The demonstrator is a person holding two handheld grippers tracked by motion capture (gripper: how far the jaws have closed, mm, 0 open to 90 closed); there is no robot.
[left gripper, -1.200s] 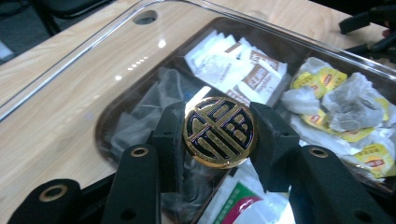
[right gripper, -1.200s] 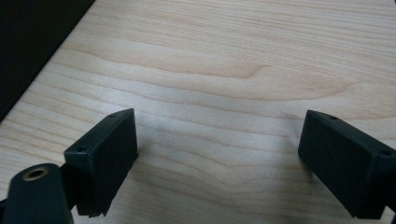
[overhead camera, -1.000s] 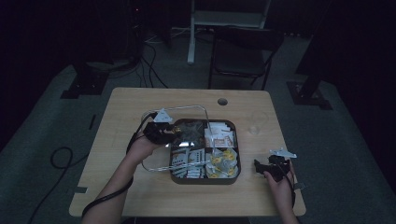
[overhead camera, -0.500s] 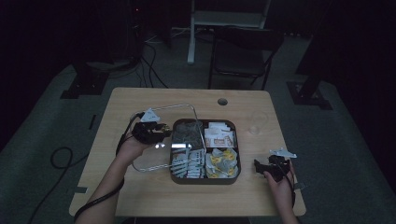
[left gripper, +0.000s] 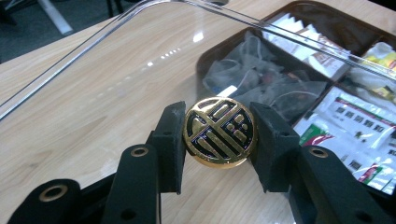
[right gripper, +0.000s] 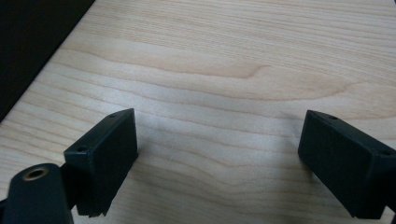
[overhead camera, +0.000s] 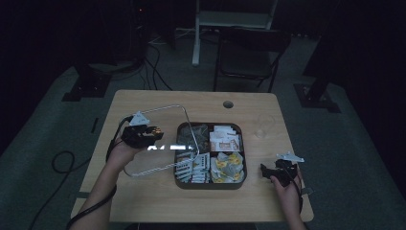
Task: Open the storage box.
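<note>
The left tongs [left gripper: 219, 133] hold a round gold and black knob [left gripper: 219, 131], squeezed tight between the two black jaws. The knob sits on a clear lid [overhead camera: 158, 139], and the lid hangs tilted from it. Most of the lid is to the left of the brown tray [overhead camera: 210, 181], and its right edge reaches over the tray's left side. Through the lid you can see the tea bags [left gripper: 261, 81] in the tray's back left box. The tray sits in the middle of the desk [overhead camera: 158, 206] and has four boxes full of little packets. The right tongs [right gripper: 217, 158] are well to the right of the tray, low over bare wood near the desk's front edge. Their jaws stand wide apart and hold nothing. A clear glass [overhead camera: 262, 125] stands behind the tray's right corner.
</note>
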